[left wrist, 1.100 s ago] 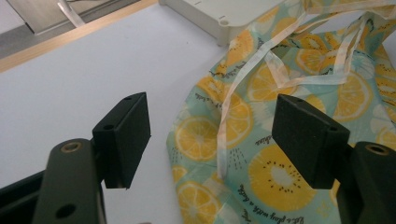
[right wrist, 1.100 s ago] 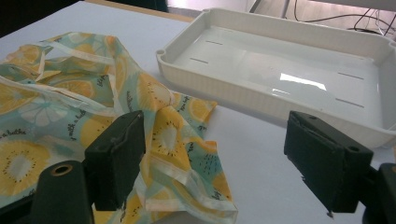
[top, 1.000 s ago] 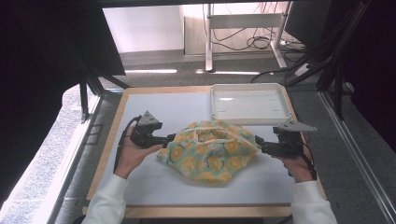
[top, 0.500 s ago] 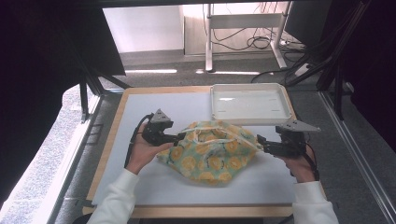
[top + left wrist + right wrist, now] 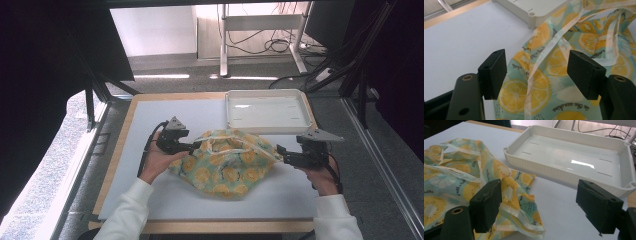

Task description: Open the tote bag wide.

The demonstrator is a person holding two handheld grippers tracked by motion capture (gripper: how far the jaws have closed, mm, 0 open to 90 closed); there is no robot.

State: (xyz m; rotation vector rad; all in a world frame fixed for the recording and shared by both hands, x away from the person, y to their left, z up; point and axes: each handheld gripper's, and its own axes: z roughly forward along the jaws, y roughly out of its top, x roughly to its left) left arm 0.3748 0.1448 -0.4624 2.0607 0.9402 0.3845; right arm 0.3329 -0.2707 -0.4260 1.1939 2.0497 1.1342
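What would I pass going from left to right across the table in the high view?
Left gripper → crumpled lemon-print fabric bag → right gripper. The white plastic tray lies farther back, overlapping them.

In the left gripper view we lose the lemon-print cloth bag (image 5: pixel 564 75) past the right and bottom edges, and the white tray (image 5: pixel 534 10) is cut by the top edge. The lettering on the bag is too small to read. In the high view the bag hides the worktop (image 5: pixel 150 200) beneath it.
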